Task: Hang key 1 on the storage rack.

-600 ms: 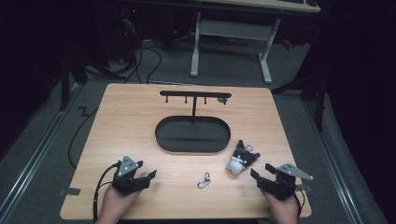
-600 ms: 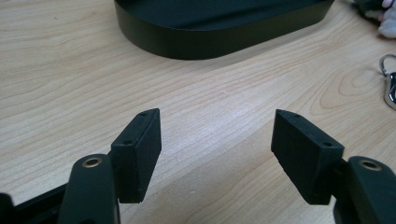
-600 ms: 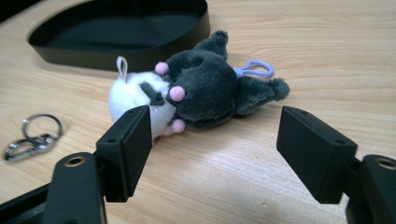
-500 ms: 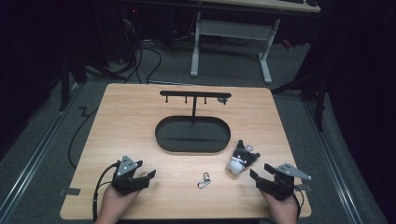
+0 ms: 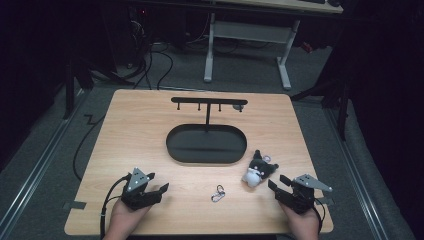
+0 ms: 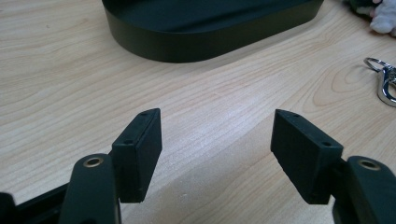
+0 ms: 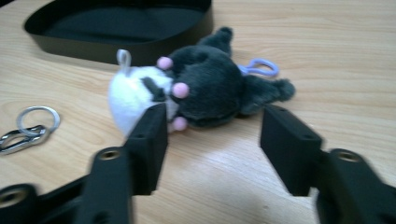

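I can read no brand, label or writing on anything here. My right gripper point(image 5: 281, 186) sits near the front right edge of the pale wooden table point(image 5: 140, 135), its jaws apart with nothing pressed between them. The small plush toy point(image 7: 187, 91), dark grey fur with a white face and pink nubs, lies on its side just ahead of those jaws, beside the front right end of the black oval tray point(image 5: 206, 145). The right gripper view gives me details the high view does not: a lilac loop point(image 7: 258, 66) behind the plush and a short white tag loop on its head. My left gripper point(image 6: 215, 140) rests at the front left, jaws wide apart over bare wood grain. From the left gripper view I see the tray's smooth matte wall point(image 6: 205, 42) and, off at the right edge, the silver metal keyring clasp point(image 6: 384, 79), which in the high view lies between the two grippers. A thin black T-shaped hanger stand point(image 5: 208, 102) rises from the tray.
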The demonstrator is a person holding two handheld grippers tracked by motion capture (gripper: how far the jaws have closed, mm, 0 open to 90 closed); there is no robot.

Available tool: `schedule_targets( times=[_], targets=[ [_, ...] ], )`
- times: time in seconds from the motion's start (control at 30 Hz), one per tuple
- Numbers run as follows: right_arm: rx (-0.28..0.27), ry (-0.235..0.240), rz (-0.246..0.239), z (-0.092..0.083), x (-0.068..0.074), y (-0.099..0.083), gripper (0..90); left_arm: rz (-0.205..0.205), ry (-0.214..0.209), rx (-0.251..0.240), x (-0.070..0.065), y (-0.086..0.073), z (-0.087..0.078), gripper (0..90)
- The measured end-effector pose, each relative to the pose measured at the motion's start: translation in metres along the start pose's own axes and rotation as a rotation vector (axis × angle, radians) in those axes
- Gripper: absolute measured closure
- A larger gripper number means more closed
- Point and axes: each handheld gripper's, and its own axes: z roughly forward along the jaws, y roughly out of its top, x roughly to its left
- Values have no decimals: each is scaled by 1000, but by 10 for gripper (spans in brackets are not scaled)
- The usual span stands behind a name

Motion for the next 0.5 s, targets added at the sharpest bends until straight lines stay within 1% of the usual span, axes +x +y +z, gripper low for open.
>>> schedule_targets(
  times=[0.03,0.1,0.17,0.2,0.23,0.27,0.3,0.33,0.37,0.43,0.5],
  targets=[
    [0,9,0,-1,1,1,514,0,0,-2,-1,-1,0,344],
    [-8,26,-17,-1,5,3,558,1,0,-3,-3,-2,-1,344],
    [-26,42,-43,-2,11,7,621,11,3,1,-4,-3,-3,343],
    [-26,42,-43,-2,11,7,621,11,3,1,-4,-3,-3,343],
    [-31,49,-53,-1,14,9,644,12,4,-1,-5,-4,-4,343],
    [-36,78,-62,1,22,13,739,16,7,1,-5,-5,-7,343],
    [-36,90,-70,3,25,14,776,16,7,1,-5,-5,-7,343],
    [-36,90,-70,3,25,14,776,18,8,1,-5,-6,-8,343],
    [-33,109,-95,8,33,16,892,15,9,-4,-5,-6,-10,343],
    [-14,120,-126,14,45,18,900,12,12,-9,-5,-7,-12,344],
    [-1,135,-149,19,52,19,900,12,13,-8,-4,-8,-13,344]
  ],
)
